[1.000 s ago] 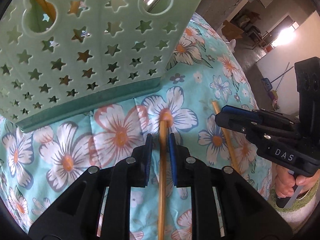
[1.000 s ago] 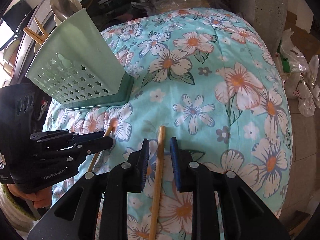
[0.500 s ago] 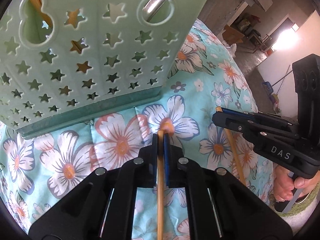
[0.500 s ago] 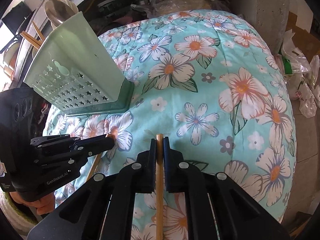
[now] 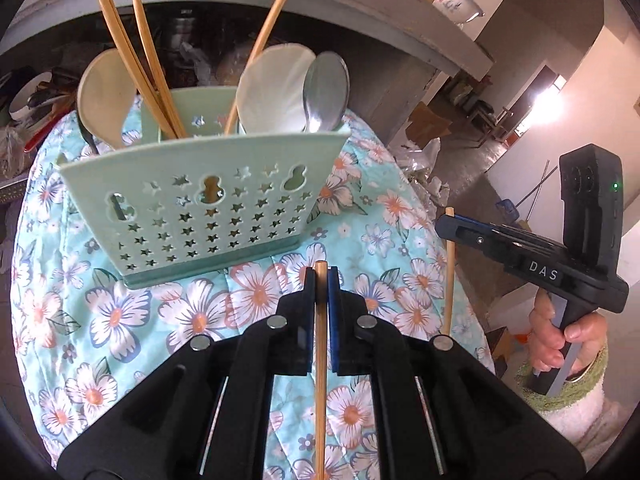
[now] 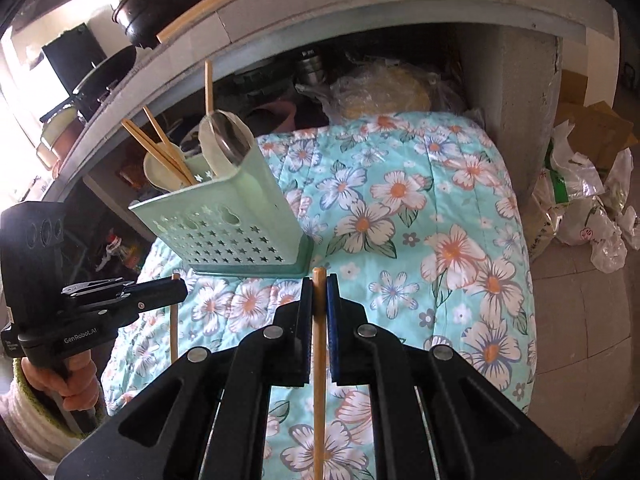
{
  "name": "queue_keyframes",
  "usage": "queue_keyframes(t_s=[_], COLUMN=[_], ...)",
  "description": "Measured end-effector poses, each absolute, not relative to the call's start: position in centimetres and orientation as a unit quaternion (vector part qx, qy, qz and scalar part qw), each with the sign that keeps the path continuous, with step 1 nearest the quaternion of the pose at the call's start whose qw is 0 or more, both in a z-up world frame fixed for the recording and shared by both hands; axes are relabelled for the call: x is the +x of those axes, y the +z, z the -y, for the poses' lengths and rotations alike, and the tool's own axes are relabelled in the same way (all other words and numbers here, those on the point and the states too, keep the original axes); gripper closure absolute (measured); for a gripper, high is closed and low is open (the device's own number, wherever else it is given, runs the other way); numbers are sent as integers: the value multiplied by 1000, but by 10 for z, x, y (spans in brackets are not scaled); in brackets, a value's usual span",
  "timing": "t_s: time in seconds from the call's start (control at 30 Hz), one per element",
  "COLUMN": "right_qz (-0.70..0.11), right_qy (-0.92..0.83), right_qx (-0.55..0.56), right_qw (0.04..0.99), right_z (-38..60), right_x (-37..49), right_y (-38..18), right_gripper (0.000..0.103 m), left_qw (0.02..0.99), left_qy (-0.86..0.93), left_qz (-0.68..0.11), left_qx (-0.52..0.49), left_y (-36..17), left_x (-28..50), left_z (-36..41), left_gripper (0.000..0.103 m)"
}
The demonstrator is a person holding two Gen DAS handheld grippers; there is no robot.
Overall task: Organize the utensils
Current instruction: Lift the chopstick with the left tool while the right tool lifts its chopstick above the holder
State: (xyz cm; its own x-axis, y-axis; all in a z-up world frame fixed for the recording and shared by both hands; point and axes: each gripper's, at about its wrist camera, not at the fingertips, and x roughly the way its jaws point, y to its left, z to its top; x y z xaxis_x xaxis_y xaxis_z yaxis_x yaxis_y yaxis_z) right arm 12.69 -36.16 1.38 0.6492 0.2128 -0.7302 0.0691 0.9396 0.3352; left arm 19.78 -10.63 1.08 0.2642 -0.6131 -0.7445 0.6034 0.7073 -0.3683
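Raised both claws off the floral quilt [image 5: 120, 320] since a second earlier, when each stick lay flat on the cloth between parted jaws. Tipped the views upward as well, enough to bring the top of the holder into sight.

Kept the left claw [image 5: 320, 280] pinched narrow on the first chopstick [image 5: 320, 360], gripped near its upper end, with a short stub past the pads and the long remainder running back toward the camera. Held the right claw [image 6: 319, 280] the same way, clamped tight on the second chopstick [image 6: 319, 360] with its tip just proud of the jaws. Carried the two near each other but apart, both sticks roughly upright in the air, long ends hanging down, in front of the green holder [image 5: 208, 208].

Found that holder standing on the quilt and already stocked. Saw stored chopsticks [image 5: 140, 60] leaning in one section, and pale spoons with a metal spoon [image 5: 326, 92] in another.

Judged the step as the carry between pick-up and drop-in: grasp done, nothing yet placed. Called next for lifting each stick above the rim and over the section with the other chopsticks, then lowering the hanging end in first and opening only once it sat inside. Seemed worth guarding against the long free end knocking the front wall.
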Motion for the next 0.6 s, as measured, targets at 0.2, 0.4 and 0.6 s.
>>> queue_keyframes(t_s=[0.2, 0.4, 0.6], right_qz=[-369, -332, -287], right_qy=[49, 54, 71], right_qx=[157, 137, 129], right_qw=[915, 932, 946], right_z=[357, 349, 346], right_x=[113, 113, 125], right_y=[58, 94, 142], right_gripper=[97, 97, 97], left_qw=[823, 854, 882], left_qy=[-383, -370, -360], left_qz=[-419, -365, -299], left_qx=[-19, -35, -59], left_y=[61, 104, 153], left_x=[188, 185, 188], left_z=[76, 44, 22], left_gripper=[98, 98, 98])
